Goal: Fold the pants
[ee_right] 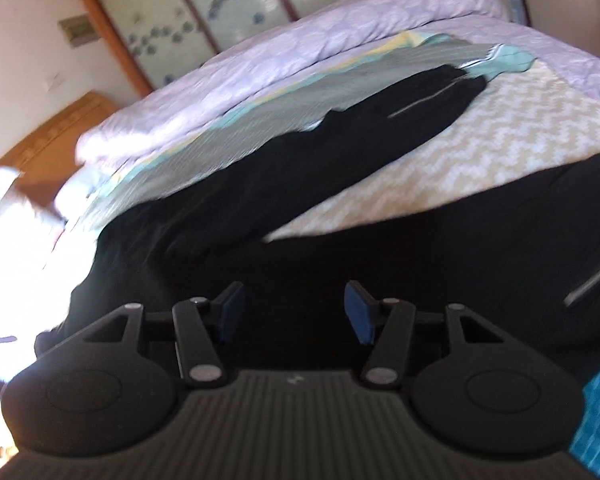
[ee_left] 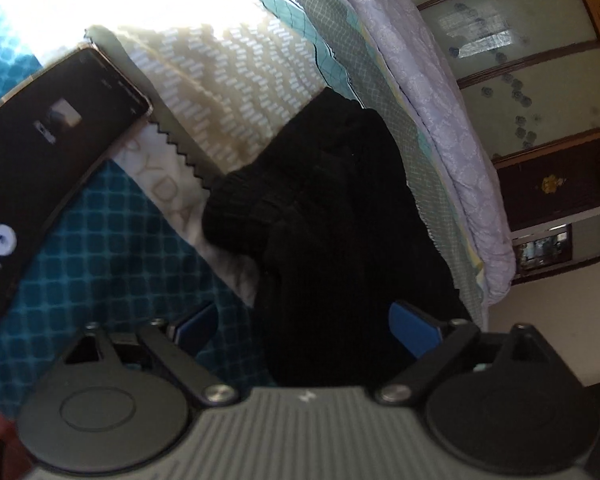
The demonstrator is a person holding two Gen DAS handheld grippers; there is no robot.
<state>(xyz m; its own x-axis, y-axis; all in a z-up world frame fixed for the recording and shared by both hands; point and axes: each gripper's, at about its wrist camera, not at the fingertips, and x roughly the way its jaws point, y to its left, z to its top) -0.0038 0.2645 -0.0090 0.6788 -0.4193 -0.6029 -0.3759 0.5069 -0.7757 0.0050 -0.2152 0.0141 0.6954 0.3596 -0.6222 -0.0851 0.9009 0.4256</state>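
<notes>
Black pants (ee_right: 260,184) lie spread on a bed, with two legs and silver pocket zips showing in the right wrist view. In the left wrist view the pants (ee_left: 340,208) show a ribbed cuff at the centre. My left gripper (ee_left: 306,330) is open just above the black fabric, blue pads wide apart, holding nothing. My right gripper (ee_right: 294,316) is open over the near part of the pants, with dark cloth between and below its blue pads (ee_right: 360,316), not pinched.
A phone (ee_left: 48,168) with a lit screen lies on the blue checked cover (ee_left: 112,264) at left. A cream zigzag blanket (ee_right: 480,148), a grey-green sheet (ee_right: 284,108) and a lilac quilt (ee_right: 300,52) lie on the bed. Wardrobe doors (ee_right: 204,12) stand behind.
</notes>
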